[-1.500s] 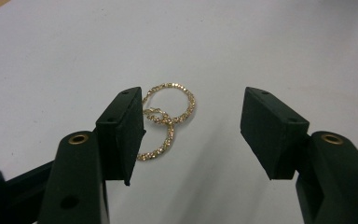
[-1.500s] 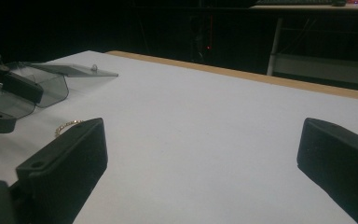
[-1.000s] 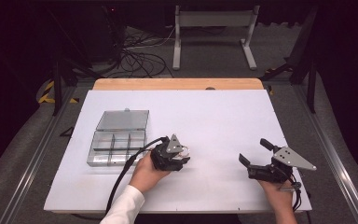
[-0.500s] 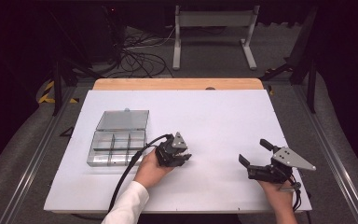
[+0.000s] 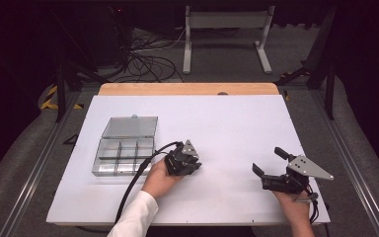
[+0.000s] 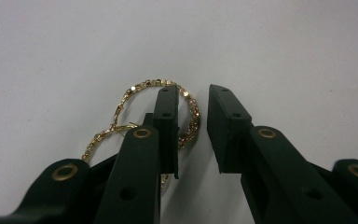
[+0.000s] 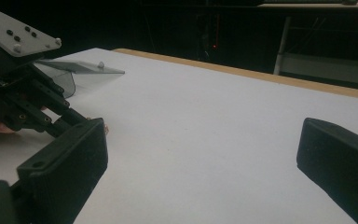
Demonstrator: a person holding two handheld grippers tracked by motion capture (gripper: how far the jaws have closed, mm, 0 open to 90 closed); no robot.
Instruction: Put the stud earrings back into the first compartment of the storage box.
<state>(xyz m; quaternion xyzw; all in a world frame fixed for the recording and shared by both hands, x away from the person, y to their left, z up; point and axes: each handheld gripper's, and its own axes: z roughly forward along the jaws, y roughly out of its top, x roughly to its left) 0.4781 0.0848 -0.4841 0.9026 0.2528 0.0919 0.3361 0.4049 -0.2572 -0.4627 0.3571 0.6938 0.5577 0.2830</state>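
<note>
Hoop earring [image 6: 156, 114] | centre frame, flat on table [image 6: 51, 46] | left gripper [image 6: 192, 112] released, one jaw inside hoop | right gripper [image 5: 269, 162] released, lower right.

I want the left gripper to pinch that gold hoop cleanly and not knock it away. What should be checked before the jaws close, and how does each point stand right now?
1. Left gripper open, with a gap between the jaws: ok.
2. Gold beaded hoop has a section of its rim inside that gap: ok, the right side of the ring lies between the jaws.
3. Hoop lies flat on the white table: ok.
4. Jaw tips low enough to catch the thin rim: cannot tell.
5. Right gripper open and well apart from the left one: ok.
6. Clear compartment box has its lid open: ok.
</note>
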